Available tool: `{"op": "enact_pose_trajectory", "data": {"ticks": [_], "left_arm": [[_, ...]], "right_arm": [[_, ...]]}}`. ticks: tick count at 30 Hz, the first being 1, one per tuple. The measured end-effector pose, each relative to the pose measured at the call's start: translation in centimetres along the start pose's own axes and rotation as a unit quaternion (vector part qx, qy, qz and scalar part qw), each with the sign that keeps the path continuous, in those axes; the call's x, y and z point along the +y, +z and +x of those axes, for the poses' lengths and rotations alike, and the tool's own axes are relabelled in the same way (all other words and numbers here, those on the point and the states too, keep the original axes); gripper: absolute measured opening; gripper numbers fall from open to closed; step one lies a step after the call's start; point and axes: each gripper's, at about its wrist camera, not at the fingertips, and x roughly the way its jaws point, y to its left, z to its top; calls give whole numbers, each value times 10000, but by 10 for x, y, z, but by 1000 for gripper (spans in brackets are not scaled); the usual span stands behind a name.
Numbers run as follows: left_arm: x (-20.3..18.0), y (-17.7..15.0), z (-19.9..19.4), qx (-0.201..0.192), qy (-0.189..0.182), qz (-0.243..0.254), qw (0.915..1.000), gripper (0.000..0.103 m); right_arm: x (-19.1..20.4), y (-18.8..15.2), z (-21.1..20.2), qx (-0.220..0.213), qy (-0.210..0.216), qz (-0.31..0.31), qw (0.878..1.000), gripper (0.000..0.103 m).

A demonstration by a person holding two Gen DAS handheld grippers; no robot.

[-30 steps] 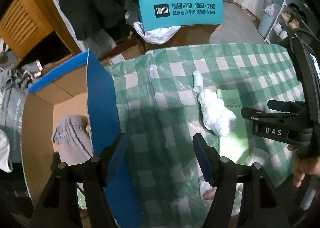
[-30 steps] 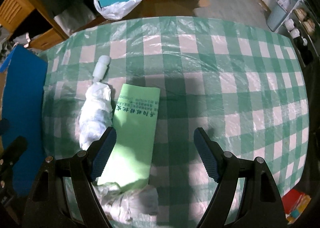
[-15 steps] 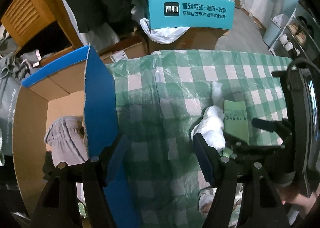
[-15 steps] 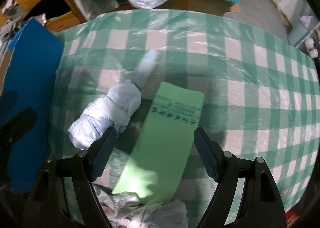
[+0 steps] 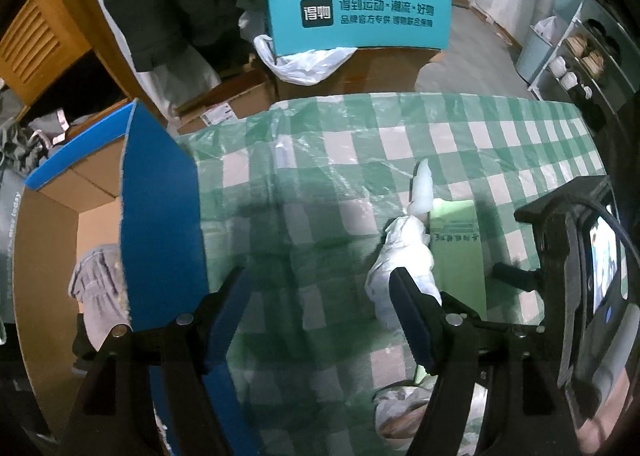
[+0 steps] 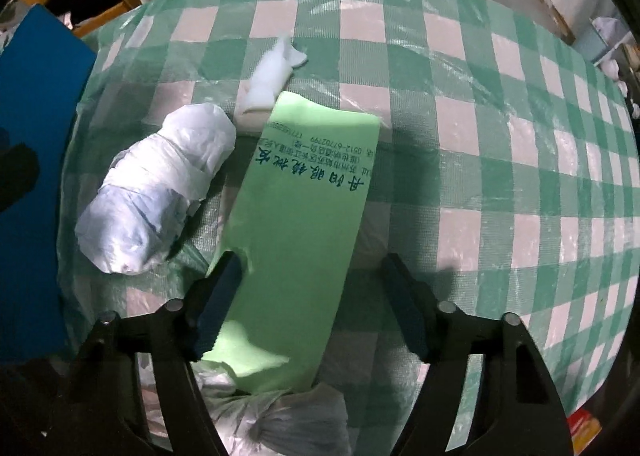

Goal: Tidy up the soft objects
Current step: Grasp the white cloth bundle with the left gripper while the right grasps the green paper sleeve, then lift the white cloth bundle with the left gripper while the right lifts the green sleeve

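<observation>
Your right gripper (image 6: 310, 310) is closing around the green packet (image 6: 298, 223) beside the white bundle (image 6: 160, 187); your left gripper (image 5: 320, 320) is opening, empty.

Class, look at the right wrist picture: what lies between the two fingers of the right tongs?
The light green printed bag lies between them on the checked tablecloth. The right tongs are closing around it; the left finger meets its edge.
</observation>
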Motion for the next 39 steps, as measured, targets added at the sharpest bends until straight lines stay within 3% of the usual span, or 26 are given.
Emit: {"op": "enact_pose_trajectory", "data": {"ticks": [2,4,7,18,29,34,39], "left_arm": [[-2,1,3,13,-8,1,10000,73],[-4,2,4,26,-36,-27,10000,73],[-6,4,8,35,-121,-111,9999,74],[-23,9,23,84,-304,-259,9992,78],[-49,-1,40,171,39,507,9986,77],[-55,-7,45,202,90,792,9966,40],[-55,-9,42,130,152,892,9958,36]], "right_arm": [[2,-3,-5,-89,-6,-80,9999,33],[-1,-4,-7,-107,25,-90,9999,20],[-9,-3,-9,-78,130,37,9999,11],[-35,-4,-16,-77,-47,313,9995,9],[-59,-10,-34,-252,3,719,9971,9],[-64,-10,-47,-421,62,743,9963,9],[-65,-13,-58,-573,180,779,9952,9]]}}
